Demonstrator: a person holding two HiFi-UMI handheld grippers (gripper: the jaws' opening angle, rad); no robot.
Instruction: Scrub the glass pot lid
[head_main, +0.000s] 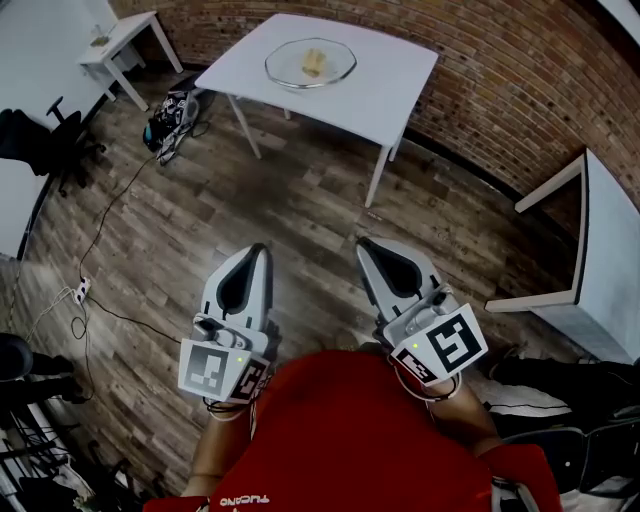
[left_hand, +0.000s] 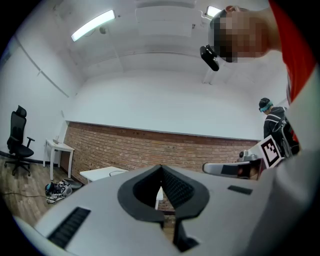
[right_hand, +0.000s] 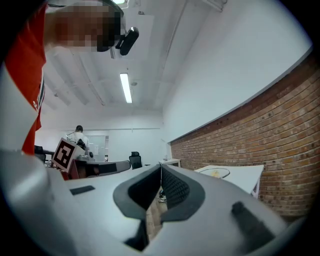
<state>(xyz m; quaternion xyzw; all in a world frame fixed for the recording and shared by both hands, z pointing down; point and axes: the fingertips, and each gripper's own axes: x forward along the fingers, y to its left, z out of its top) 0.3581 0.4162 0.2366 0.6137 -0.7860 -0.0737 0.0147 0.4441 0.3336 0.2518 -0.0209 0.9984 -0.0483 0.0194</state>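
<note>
A round glass pot lid (head_main: 311, 62) lies on a white table (head_main: 390, 90) across the room, with a yellowish sponge (head_main: 314, 63) at its middle. The lid (right_hand: 220, 173) also shows small in the right gripper view. Both grippers are held close to the person's red shirt, far from the table, pointing toward it. My left gripper (head_main: 262, 248) is shut with nothing between its jaws. My right gripper (head_main: 362, 242) is likewise shut and empty. In each gripper view the jaws (left_hand: 161, 167) (right_hand: 160, 166) meet at the tip.
Wood floor lies between me and the table. A second white table (head_main: 610, 270) stands at the right, a small side table (head_main: 125, 45) at the far left. A black office chair (head_main: 45, 145), a bag (head_main: 172, 118) and floor cables (head_main: 100, 270) are on the left. Brick wall behind.
</note>
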